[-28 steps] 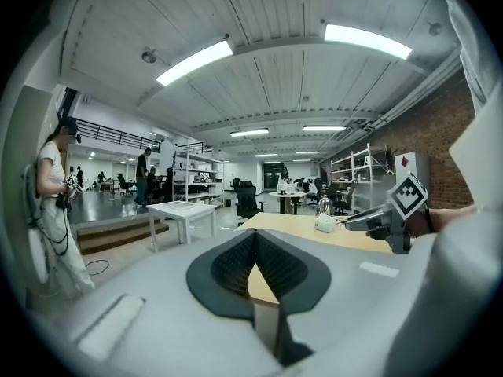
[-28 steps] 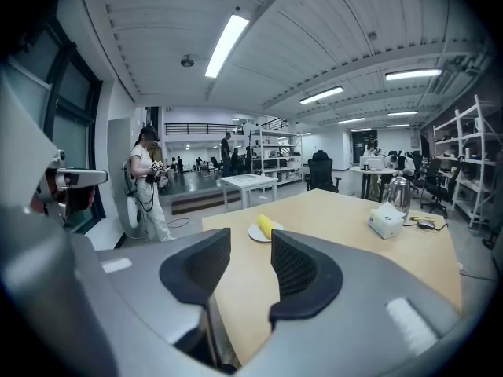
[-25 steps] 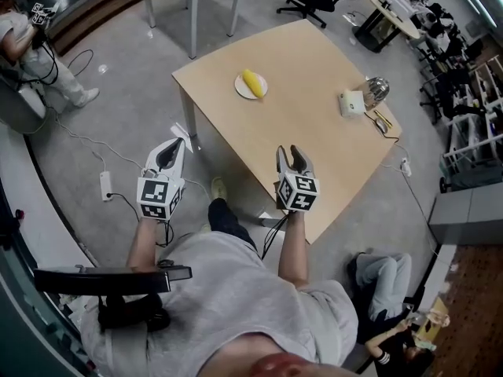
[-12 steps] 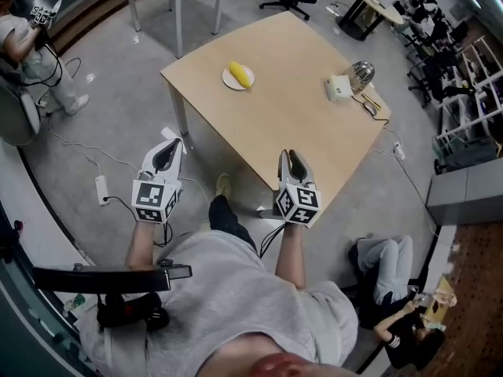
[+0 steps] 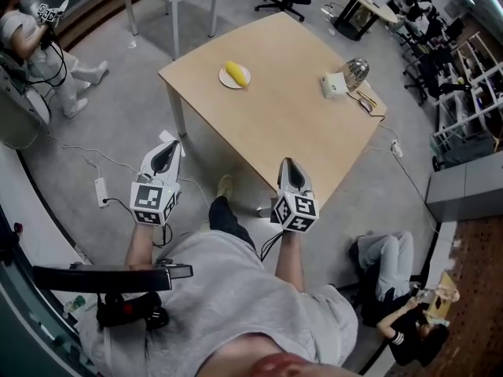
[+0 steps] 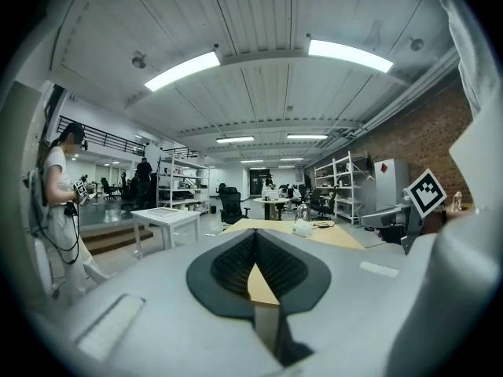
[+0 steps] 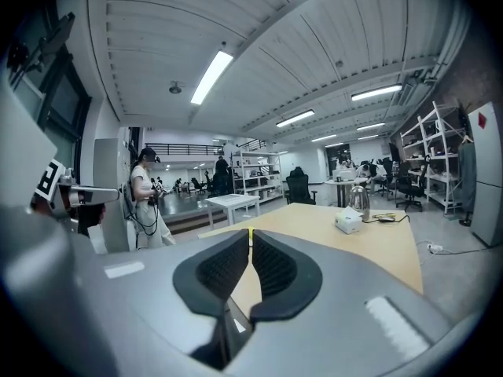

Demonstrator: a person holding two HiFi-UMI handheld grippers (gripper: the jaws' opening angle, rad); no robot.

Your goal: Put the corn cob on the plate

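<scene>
Corn cob [image 5: 234,72]: yellow, lying on the plate [image 5: 245,78]. The plate is white and sits near the far left corner of the table [image 5: 291,124].
Left claw [image 5: 168,149]: jaws closed tip to tip, nothing between them. It is held over the floor, off the table's near edge.
Right claw [image 5: 288,163]: jaws have just been closing and now meet, nothing between them. It is at the table's near edge, well apart from the cob.
Kettle [image 5: 355,72], white box [image 5: 333,86]: side by side at the table's far right.
</scene>
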